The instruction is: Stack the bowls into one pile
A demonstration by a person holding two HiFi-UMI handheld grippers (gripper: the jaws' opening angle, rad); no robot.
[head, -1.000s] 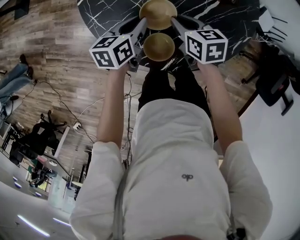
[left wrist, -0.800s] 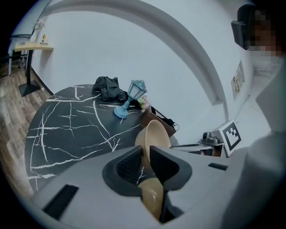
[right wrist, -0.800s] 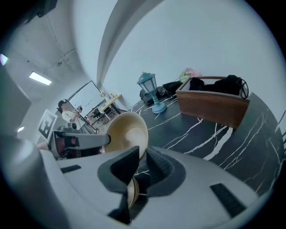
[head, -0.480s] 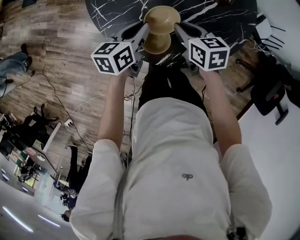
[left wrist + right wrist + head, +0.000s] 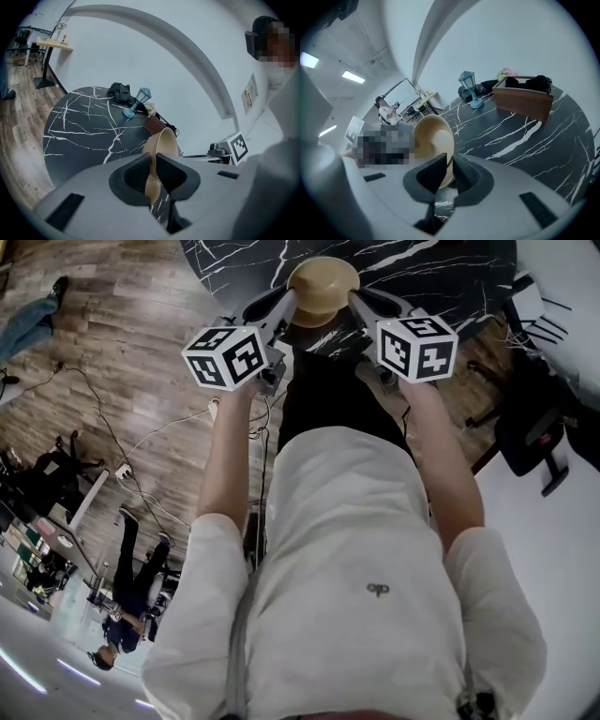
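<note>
Black marble counter (image 5: 422, 277) fills the top of the head view. A tan bowl (image 5: 322, 285) sits over its near edge, with the left tongs (image 5: 284, 304) on the bowl's left rim and the right tongs (image 5: 360, 302) on its right rim, both equally near. I cannot tell whether a second bowl nests inside.

Left gripper view: the pads have just been closing and pinch the rim, with the bowl nearly edge-on straight ahead.

Right gripper view: the pads have likewise just been closing on the rim, and the bowl's hollow shows. Both sides probably need to move together.
</note>
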